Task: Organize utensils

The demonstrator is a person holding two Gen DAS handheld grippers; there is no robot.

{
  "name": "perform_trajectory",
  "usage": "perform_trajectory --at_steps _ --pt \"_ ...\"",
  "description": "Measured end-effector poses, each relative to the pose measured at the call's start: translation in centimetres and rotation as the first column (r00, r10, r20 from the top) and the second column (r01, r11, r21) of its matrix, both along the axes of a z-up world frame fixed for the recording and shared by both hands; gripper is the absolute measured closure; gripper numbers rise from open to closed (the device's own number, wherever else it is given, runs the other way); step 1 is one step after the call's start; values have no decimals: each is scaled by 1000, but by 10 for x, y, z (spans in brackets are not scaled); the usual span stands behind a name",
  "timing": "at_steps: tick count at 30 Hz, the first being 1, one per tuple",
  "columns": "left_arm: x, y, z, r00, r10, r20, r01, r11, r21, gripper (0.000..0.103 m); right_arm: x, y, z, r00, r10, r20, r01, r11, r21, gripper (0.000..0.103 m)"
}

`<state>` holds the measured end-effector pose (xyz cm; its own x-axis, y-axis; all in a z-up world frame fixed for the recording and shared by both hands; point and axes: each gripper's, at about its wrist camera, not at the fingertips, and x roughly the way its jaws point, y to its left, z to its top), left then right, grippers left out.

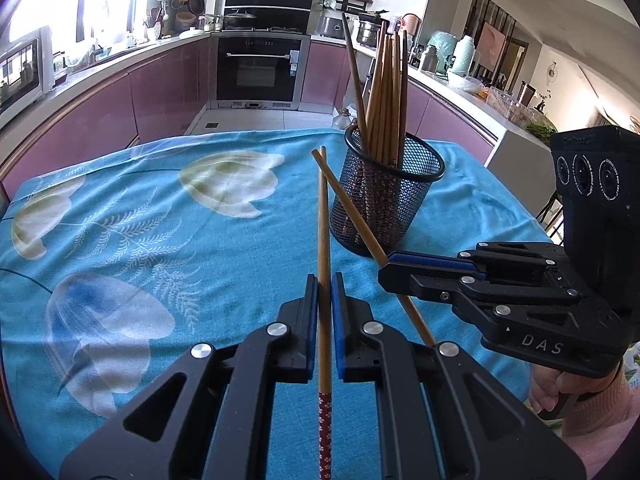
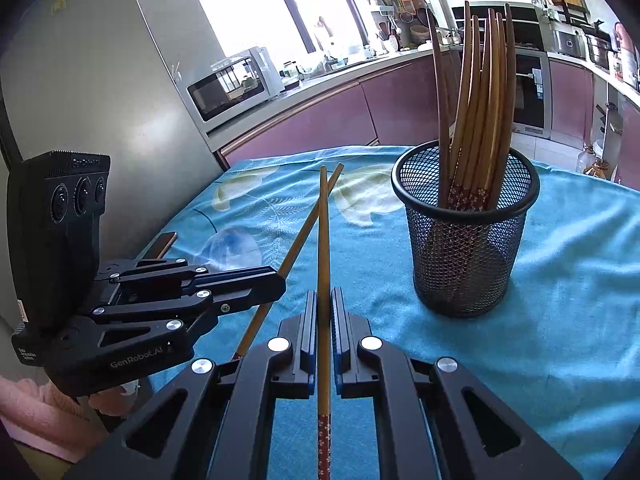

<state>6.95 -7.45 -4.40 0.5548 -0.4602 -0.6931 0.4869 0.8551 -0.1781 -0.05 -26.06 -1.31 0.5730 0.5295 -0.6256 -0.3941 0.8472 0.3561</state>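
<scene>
- left gripper [image 1: 325, 296] clenched on one bamboo chopstick [image 1: 323, 240], patterned end trailing back under the camera, tip aimed forward over the tabletop [image 1: 160, 240].
- right gripper [image 2: 324, 312] likewise clamped on a second chopstick [image 2: 324, 240]; the two shafts crossing near their tips.
- black mesh holder [image 2: 464, 240] standing upright just ahead and to the right, already packed with chopsticks [image 2: 476, 92] leaning together.
- likely risks: crossed tips snagging and twisting a stick out of the fingers; a lowered stick catching the mesh rim or the standing bundle, tipping the light holder; patterned ends going in the wrong way up.
</scene>
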Motion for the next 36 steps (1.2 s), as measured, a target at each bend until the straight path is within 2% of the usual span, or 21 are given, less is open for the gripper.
perform_trajectory --at_steps 36 --pt "-3 -3 9 1000 -10 22 10 1000 -8 95 -1 -3 6 999 -30 26 30 999 27 97"
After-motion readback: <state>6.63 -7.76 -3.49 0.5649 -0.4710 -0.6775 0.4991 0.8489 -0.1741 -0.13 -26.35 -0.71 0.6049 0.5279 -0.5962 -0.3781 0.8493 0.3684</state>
